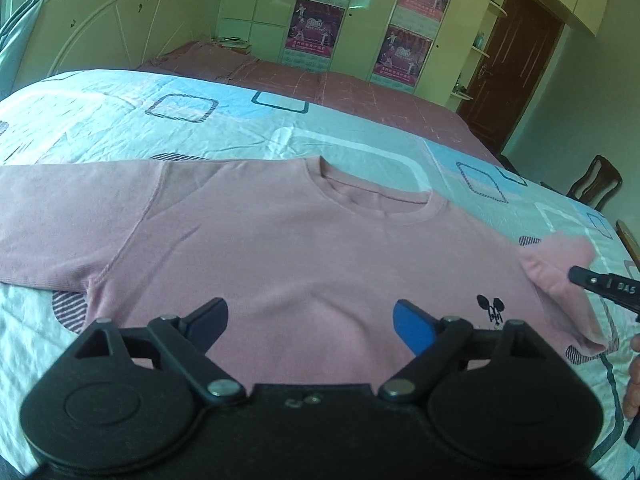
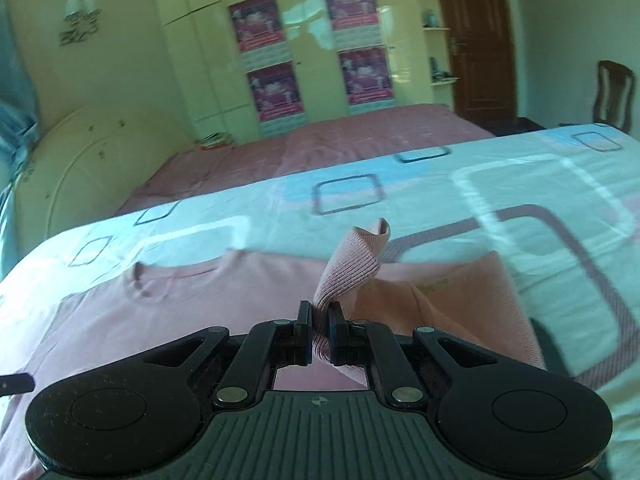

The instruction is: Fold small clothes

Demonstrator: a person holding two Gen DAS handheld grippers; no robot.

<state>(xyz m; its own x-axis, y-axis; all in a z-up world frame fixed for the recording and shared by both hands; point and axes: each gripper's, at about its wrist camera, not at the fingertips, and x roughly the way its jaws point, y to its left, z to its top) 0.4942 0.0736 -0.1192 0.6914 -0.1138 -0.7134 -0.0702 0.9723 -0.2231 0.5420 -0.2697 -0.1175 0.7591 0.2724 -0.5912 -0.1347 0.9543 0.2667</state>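
Observation:
A pink long-sleeved shirt [image 1: 280,248] lies flat and face up on the bed, neck away from me, with a small black print [image 1: 491,309] near its right side. Its left sleeve [image 1: 60,220] stretches out to the left. My left gripper [image 1: 310,316] is open and empty, just above the shirt's lower middle. My right gripper [image 2: 319,326] is shut on the ribbed cuff [image 2: 352,268] of the right sleeve [image 2: 452,304], lifted and folded over the shirt body [image 2: 160,320]. The right gripper's tip also shows in the left wrist view [image 1: 576,276].
The shirt lies on a pale blue and white bedsheet with square patterns [image 1: 180,120]. A pink bed cover [image 1: 360,92] lies beyond it. A wardrobe with posters [image 2: 312,52], a brown door [image 1: 516,68] and a wooden chair [image 2: 612,92] stand behind.

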